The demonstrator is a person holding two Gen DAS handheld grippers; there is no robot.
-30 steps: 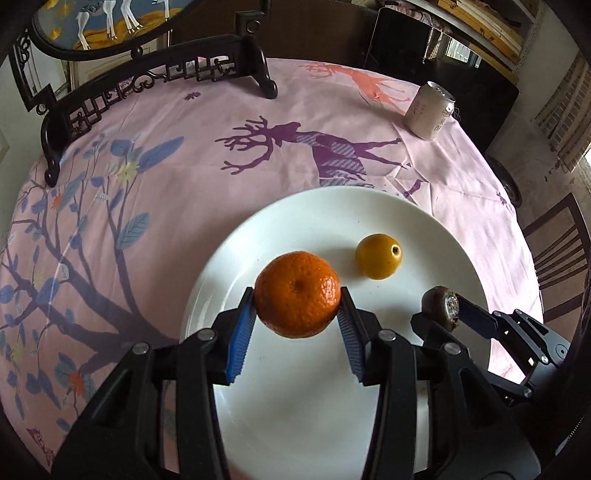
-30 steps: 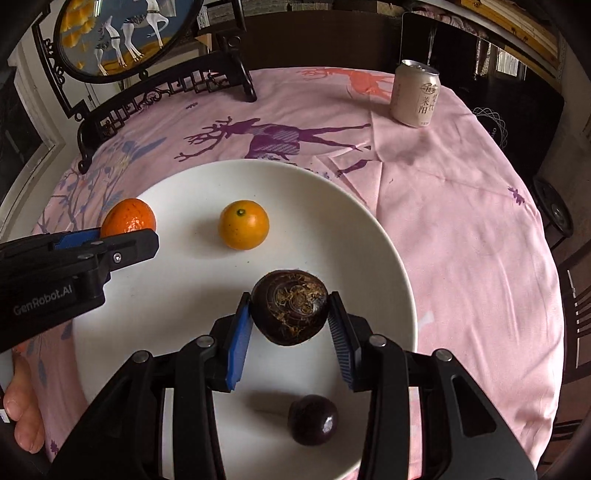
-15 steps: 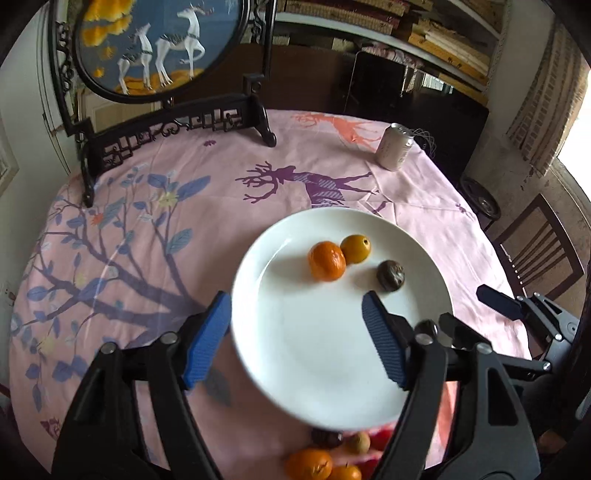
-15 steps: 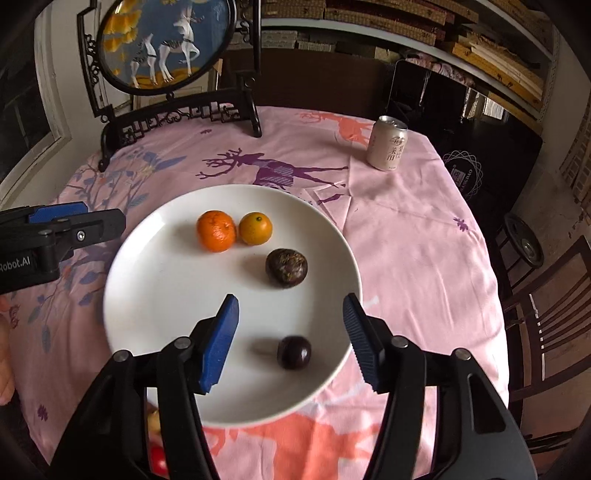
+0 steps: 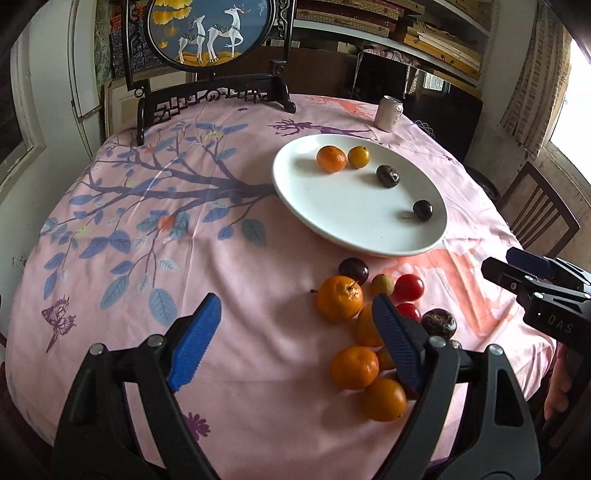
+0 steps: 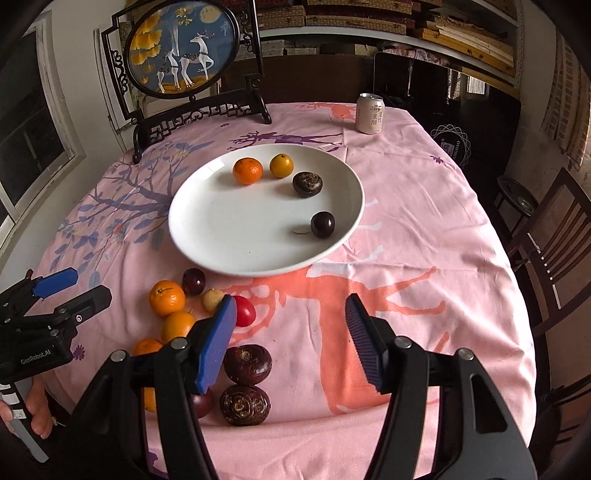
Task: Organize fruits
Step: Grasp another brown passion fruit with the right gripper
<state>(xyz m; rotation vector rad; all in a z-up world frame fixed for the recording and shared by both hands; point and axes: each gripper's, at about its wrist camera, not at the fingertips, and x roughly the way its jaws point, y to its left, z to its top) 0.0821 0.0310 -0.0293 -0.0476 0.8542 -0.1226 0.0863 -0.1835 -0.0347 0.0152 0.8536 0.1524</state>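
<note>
A white plate (image 5: pixel 332 214) (image 6: pixel 221 236) holds a mandarin (image 5: pixel 331 158) (image 6: pixel 247 171), a small yellow-orange fruit (image 5: pixel 358 156) (image 6: pixel 281 165), a brown water chestnut (image 5: pixel 387 175) (image 6: pixel 307 184) and a dark plum (image 5: pixel 422 210) (image 6: pixel 322 224). A heap of loose fruit lies on the cloth near the front edge: mandarins (image 5: pixel 338 298) (image 6: pixel 167 297), red tomatoes (image 5: pixel 407 287) (image 6: pixel 243 311), water chestnuts (image 6: pixel 247 363), a plum (image 6: pixel 193 281). My left gripper (image 5: pixel 295 343) is open and empty, left of the heap. My right gripper (image 6: pixel 291 343) is open and empty, right of the heap.
A drink can (image 5: pixel 388 113) (image 6: pixel 370 113) stands at the table's far right. A framed deer screen on a black stand (image 5: pixel 214 33) (image 6: pixel 181 51) is at the back. A wooden chair (image 6: pixel 554 236) stands to the right. The pink tablecloth (image 6: pixel 424 206) covers the table.
Both grippers let go of the mandarin and the water chestnut onto the plate, opened, and pulled back and up towards the table's front edge, bringing the loose fruit heap into view.
</note>
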